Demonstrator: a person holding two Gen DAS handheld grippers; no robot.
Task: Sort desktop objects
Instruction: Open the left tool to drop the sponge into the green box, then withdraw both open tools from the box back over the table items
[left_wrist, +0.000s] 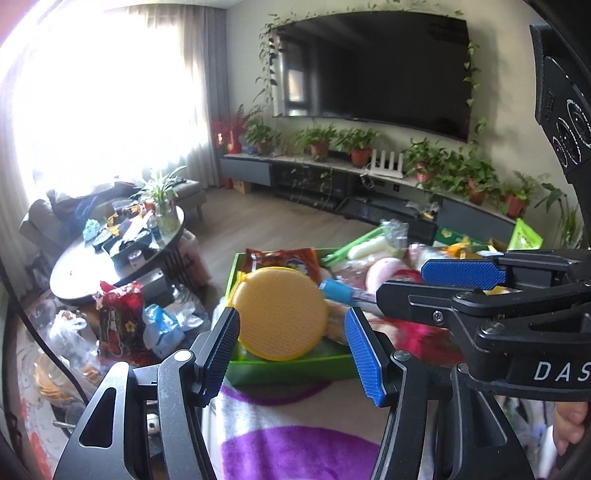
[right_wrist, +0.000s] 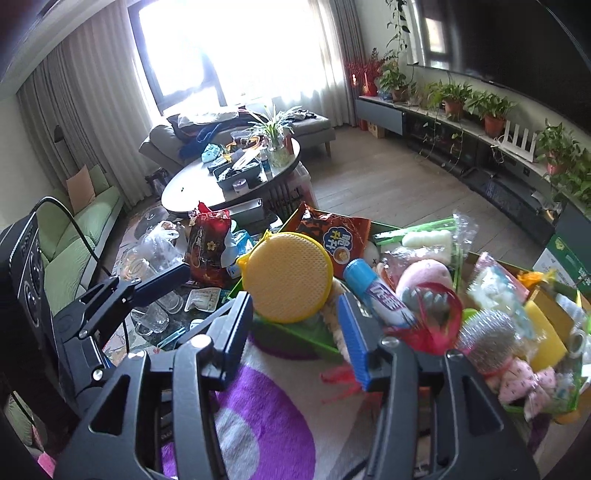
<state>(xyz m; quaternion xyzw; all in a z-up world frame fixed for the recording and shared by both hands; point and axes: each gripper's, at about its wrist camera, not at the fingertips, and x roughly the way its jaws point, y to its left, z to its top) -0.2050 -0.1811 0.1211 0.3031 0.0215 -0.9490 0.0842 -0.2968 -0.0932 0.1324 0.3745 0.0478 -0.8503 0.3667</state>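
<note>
A green tray (left_wrist: 295, 365) (right_wrist: 295, 334) sits on a purple-and-white cloth and holds several items. A round yellow disc (left_wrist: 282, 312) (right_wrist: 290, 286) leans at its near left corner. Behind it lie an orange snack bag (left_wrist: 282, 260) (right_wrist: 332, 232) and a blue-capped tube (right_wrist: 376, 291). My left gripper (left_wrist: 291, 350) is open, its blue pads on either side of the yellow disc, just short of it. My right gripper (right_wrist: 295, 338) is open at the tray's near edge, and it crosses the left wrist view (left_wrist: 424, 284) on the right.
A red snack bag (left_wrist: 120, 321) (right_wrist: 208, 243), plastic bags and glasses (right_wrist: 151, 314) lie left of the tray. A second box (right_wrist: 546, 332) of soft toys, a brush and sponges stands to the right. A round dark coffee table (right_wrist: 207, 184) is beyond.
</note>
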